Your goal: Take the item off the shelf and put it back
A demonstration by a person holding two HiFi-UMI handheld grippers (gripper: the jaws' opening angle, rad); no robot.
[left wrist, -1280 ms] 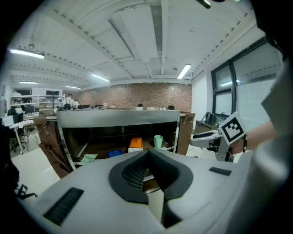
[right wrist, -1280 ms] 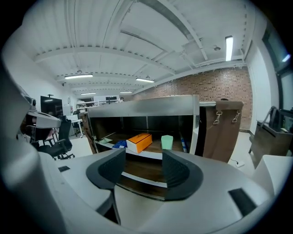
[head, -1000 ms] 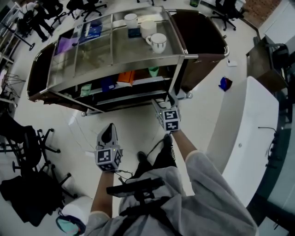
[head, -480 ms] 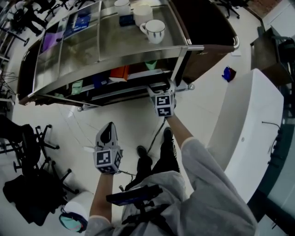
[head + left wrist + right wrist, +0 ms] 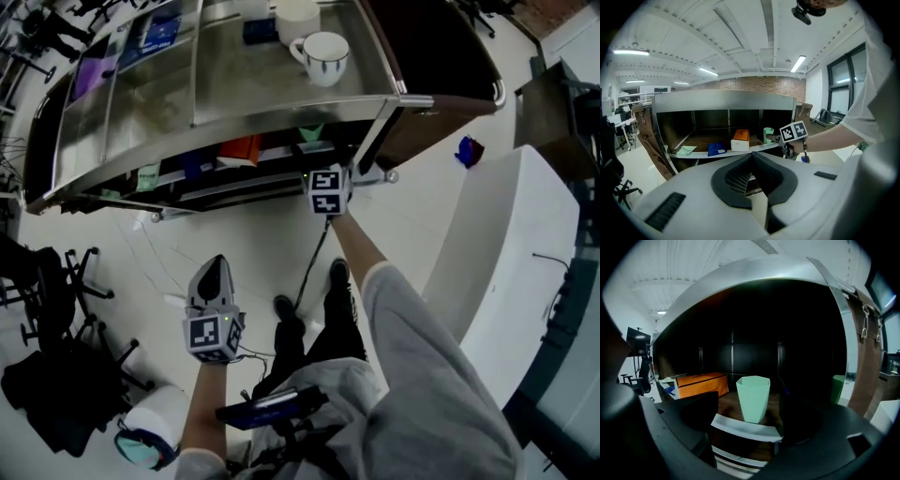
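Right gripper gapes at the shelf edge, green cup framed between its jaws (untouched). Left gripper closed, empty. Orange box print unreadable, near end hidden.

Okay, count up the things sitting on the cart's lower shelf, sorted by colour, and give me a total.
Green: 2 (cup, paper slip)
Blue: 1 (flat packet)
Orange and white: 1 (box)
Total: 4
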